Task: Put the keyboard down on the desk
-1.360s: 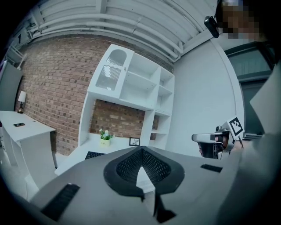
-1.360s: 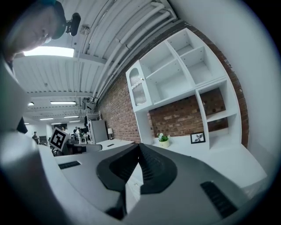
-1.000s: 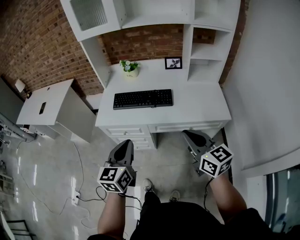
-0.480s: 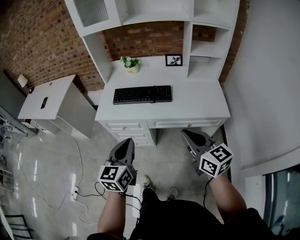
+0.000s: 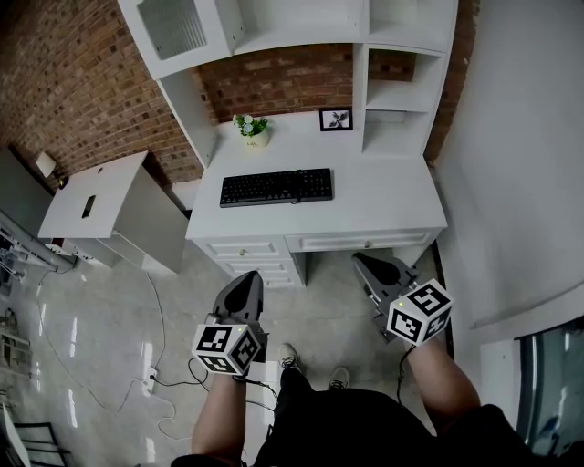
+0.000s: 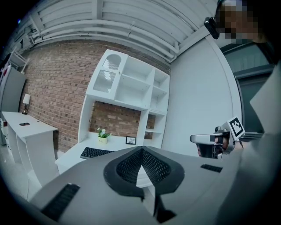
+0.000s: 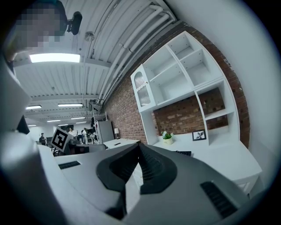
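A black keyboard [image 5: 276, 187] lies flat on the white desk [image 5: 388, 196], left of its middle, with nothing touching it. It also shows small in the left gripper view as the keyboard [image 6: 96, 152] and at the desk's near edge in the right gripper view as the keyboard [image 7: 183, 153]. My left gripper [image 5: 245, 281] and right gripper [image 5: 367, 264] hang low by my legs, well short of the desk front. Both point toward the desk. The left gripper [image 6: 141, 151] and the right gripper [image 7: 139, 147] are shut with nothing in them.
A small potted plant [image 5: 256, 130] and a picture frame [image 5: 336, 119] stand at the desk's back under white shelves [image 5: 301, 23]. A lower white side table [image 5: 91, 196] stands to the left. Cables [image 5: 155, 365] trail over the glossy floor by my feet [image 5: 290, 358].
The keyboard stays in place on the desk. Both gripper views have tipped a little, so the desk top and keyboard show more fully. The grippers stay shut and low.
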Motion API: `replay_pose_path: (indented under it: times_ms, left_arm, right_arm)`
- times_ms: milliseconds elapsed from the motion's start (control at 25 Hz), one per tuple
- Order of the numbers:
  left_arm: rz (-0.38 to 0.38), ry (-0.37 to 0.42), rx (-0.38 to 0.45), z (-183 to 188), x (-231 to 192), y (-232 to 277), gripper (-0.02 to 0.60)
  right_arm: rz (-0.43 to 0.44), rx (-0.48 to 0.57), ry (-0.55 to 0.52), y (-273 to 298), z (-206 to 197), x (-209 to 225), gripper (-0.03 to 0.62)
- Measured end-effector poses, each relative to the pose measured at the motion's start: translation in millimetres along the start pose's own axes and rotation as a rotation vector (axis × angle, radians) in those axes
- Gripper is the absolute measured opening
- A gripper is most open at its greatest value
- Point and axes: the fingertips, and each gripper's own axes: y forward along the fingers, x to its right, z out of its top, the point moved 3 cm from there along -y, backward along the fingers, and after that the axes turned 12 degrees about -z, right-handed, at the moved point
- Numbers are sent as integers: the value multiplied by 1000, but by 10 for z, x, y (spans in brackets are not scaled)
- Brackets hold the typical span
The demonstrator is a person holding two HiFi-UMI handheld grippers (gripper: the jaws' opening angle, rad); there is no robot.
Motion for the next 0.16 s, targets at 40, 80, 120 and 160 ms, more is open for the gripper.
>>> replay_pose_path:
  times_ms: [40, 80, 120, 160]
  left_arm:
    - [-1, 0, 0, 6, 9, 4, 18]
    - [-2, 1, 0, 14, 17, 5, 18]
    - [-2, 1, 0, 24, 24, 5, 18]
    - [-3, 1, 0, 35, 30, 5, 18]
  right_arm:
    - [0, -1, 0, -6, 2, 3, 17]
    - [0, -2, 0, -11, 7, 3, 17]
    - [0, -2, 0, -15, 15, 2, 17]
    - [0, -3, 0, -19, 23, 0, 17]
